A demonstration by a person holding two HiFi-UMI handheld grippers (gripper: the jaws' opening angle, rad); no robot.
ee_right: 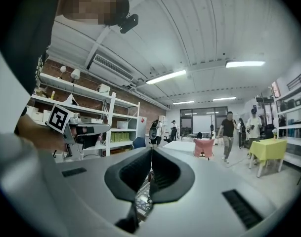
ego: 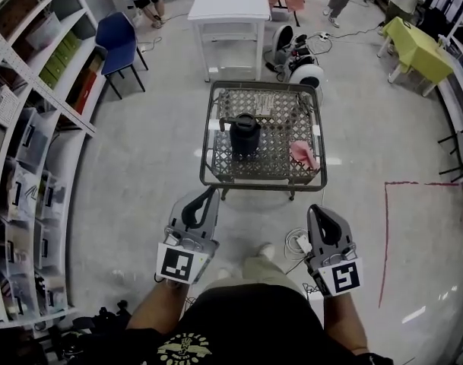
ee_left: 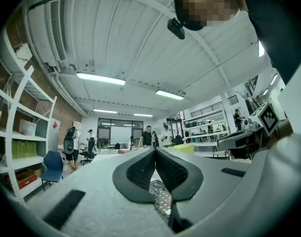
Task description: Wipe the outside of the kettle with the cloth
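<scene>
A black kettle (ego: 245,134) stands upright on the left half of a low table (ego: 265,179) with a woven top and a metal frame. A crumpled pink cloth (ego: 303,154) lies on the same table at its right side. Both grippers are held level above the floor, short of the table's near edge and apart from kettle and cloth. My left gripper (ego: 210,192) (ee_left: 155,150) is shut with nothing in it. My right gripper (ego: 313,210) (ee_right: 151,150) is shut and empty too. Below the closed jaws in each gripper view, a slice of the woven top (ee_left: 162,197) shows.
Shelving (ego: 33,128) runs along the left wall, with a blue chair (ego: 117,40) beside it. A white table (ego: 231,6) stands beyond the low table, a yellow one (ego: 417,48) at the back right. White cables (ego: 298,242) and a red tape line (ego: 383,242) lie on the floor. People walk at the back.
</scene>
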